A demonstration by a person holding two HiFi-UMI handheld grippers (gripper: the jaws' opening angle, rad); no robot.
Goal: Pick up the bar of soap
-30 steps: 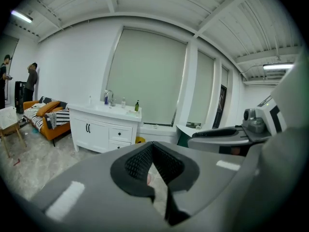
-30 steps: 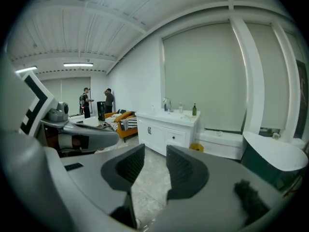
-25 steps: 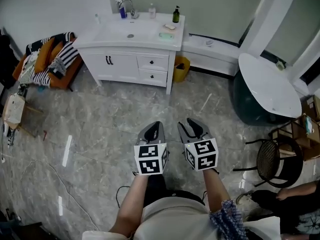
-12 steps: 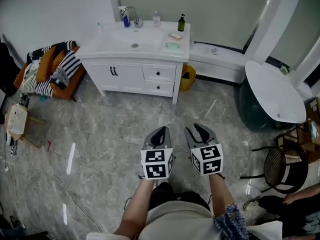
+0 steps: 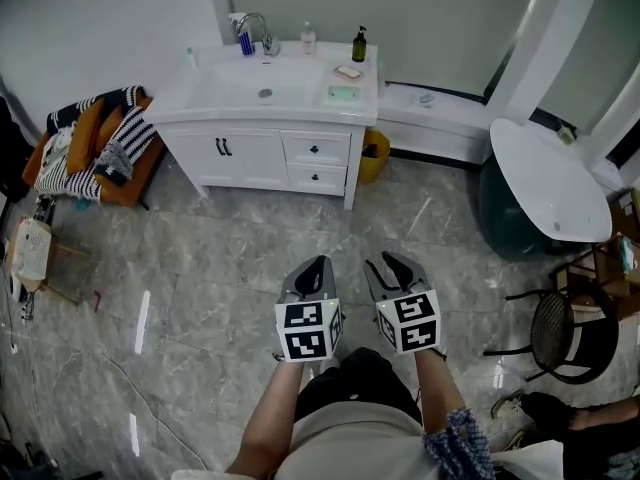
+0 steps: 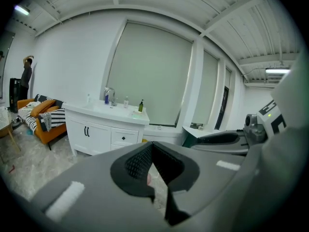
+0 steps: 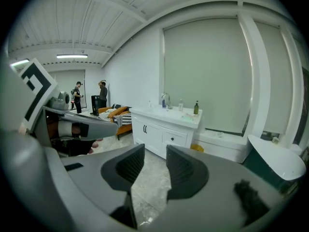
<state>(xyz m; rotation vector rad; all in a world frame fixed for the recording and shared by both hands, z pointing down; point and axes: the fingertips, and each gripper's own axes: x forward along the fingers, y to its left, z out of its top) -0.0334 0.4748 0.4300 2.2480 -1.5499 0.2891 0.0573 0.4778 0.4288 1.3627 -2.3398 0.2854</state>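
Head view: the bar of soap [image 5: 348, 71] is a small beige lump on the white vanity top [image 5: 300, 96], right of the basin; a pale green slab [image 5: 343, 93] lies just in front of it; both are too small to read well; the left gripper [image 5: 318, 263] and right gripper [image 5: 393, 260] hang well apart from it, over veined grey marble floor [image 5: 200, 258].

Left gripper view: ribbed black pads meet at their tips, nothing between; soap indistinct.

Right gripper view: jaws stand parted, only floor between.

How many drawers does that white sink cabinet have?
2: an upper drawer and a lower drawer directly beneath it, right of the doors. The cabinet's other sides are hidden.
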